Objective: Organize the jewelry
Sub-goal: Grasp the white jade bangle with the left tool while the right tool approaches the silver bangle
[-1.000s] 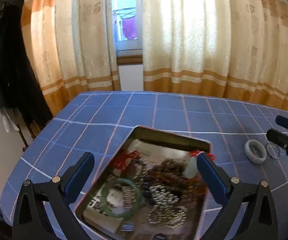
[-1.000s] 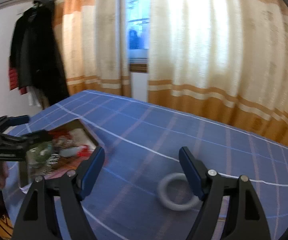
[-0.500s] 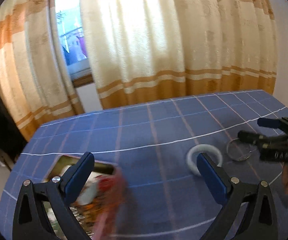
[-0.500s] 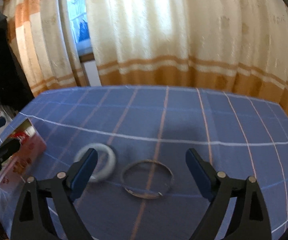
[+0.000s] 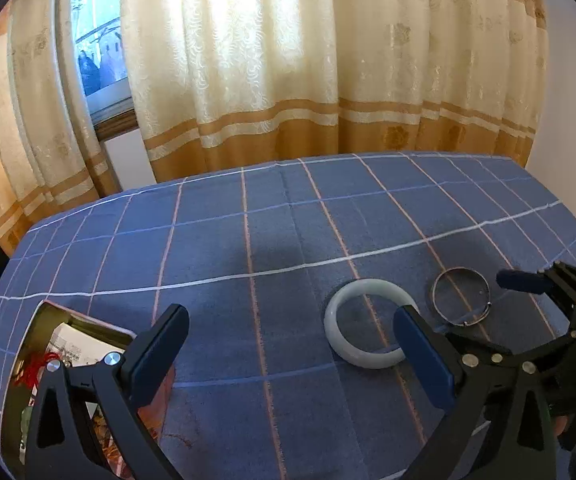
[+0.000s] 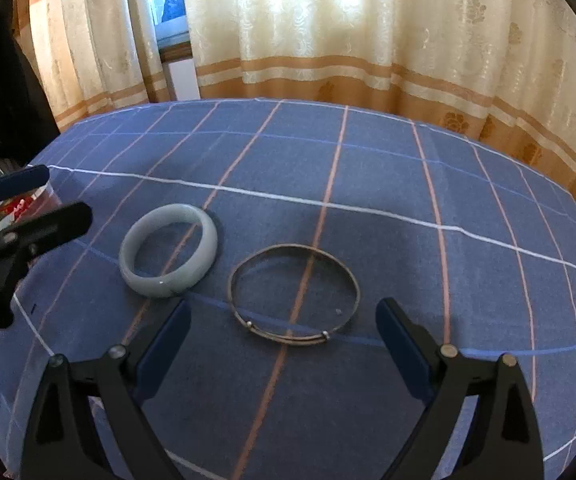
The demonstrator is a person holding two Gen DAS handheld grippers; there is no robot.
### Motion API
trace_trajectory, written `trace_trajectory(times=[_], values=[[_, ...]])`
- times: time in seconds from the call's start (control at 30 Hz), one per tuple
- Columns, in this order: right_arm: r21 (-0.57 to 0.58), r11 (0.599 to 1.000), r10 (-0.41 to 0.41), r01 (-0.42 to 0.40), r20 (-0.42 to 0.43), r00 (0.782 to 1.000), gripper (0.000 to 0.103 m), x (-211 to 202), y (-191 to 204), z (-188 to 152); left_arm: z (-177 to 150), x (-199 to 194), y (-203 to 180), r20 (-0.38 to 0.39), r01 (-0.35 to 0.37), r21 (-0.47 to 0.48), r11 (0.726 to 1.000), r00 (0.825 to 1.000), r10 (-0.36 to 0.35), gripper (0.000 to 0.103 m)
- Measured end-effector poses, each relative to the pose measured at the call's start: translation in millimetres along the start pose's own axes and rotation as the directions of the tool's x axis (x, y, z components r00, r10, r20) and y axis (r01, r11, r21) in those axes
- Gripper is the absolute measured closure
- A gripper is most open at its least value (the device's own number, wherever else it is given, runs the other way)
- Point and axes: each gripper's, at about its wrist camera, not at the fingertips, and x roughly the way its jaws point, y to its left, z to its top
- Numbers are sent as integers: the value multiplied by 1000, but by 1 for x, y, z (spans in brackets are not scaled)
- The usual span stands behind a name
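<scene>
Blue cloth: your work surface is a checked blue tablecloth [image 6: 387, 184] with white and pink lines; from 10 to 2 o'clock in the right wrist view it lies bare up to its far edge, and cream-and-tan curtains [image 6: 327, 20] hang just behind that edge.
Pale bangle: the thick jade-white bangle [image 6: 168, 251] lies flat at 10 o'clock from your right gripper, just beside the thin one, with a narrow strip of cloth between them.
Thin bangle: the metal wire bangle [image 6: 293, 294] lies flat at 12 o'clock, just ahead of your right fingertips and centred on the gap.
Right gripper: your right gripper [image 6: 282, 338] has just been opening and now stands wide, nothing between the blue pads, which are clear of the wire bangle.
Left gripper: your left gripper [image 5: 289, 354] is spread wide and holds nothing; its right pad overlaps the near rim of the pale bangle in the left wrist view, and you cannot tell from there whether they touch.
Tin: the open metal tin [image 5: 28, 344] of jewelry sits at 8 o'clock in the left wrist view, behind your left finger and near the cloth's left edge.
Room between tools: the two bangles fill the cloth between your grippers.
Right edge: in the right wrist view the cloth drops away at 3 o'clock, well apart from the wire bangle.
</scene>
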Motion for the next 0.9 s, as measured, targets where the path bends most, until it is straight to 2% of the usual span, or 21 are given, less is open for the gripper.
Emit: trace_trajectory(times=[0.1, 0.13, 0.17, 0.2, 0.37, 0.53, 0.7, 0.83, 0.9], values=[[30, 999, 12, -11, -25, 1000, 11, 6, -4, 1, 1, 8, -5, -22, 9, 12, 1000, 1000, -9, 1], [35, 999, 5, -3, -41, 999, 16, 9, -5, 1, 0, 11, -6, -26, 14, 15, 1000, 1000, -13, 1], [24, 1000, -19, 20, -38, 999, 26, 7, -4, 1, 0, 12, -7, -29, 17, 19, 1000, 999, -16, 1], [4, 999, -41, 41, -41, 998, 29, 7, -1, 1, 0, 13, -8, -30, 15, 22, 1000, 999, -15, 1], [-9, 998, -63, 63, -36, 997, 30, 2, -2, -3, 0, 22, -17, -45, 33, 49, 998, 999, -31, 1], [45, 988, -146, 147, -26, 989, 30, -5, -22, -4, -1, 34, -36, -80, 72, 93, 993, 995, -65, 1], [98, 983, -151, 153, -24, 988, 30, -10, -34, -1, 2, 49, -53, -111, 83, 125, 989, 991, -69, 1], [119, 982, -148, 149, -19, 989, 30, -13, -38, 0, -1, 60, -55, -137, 60, 139, 988, 990, -41, 1], [116, 982, -145, 147, -19, 989, 30, -13, -36, 0, -1, 63, -51, -144, 67, 119, 991, 988, -49, 1]])
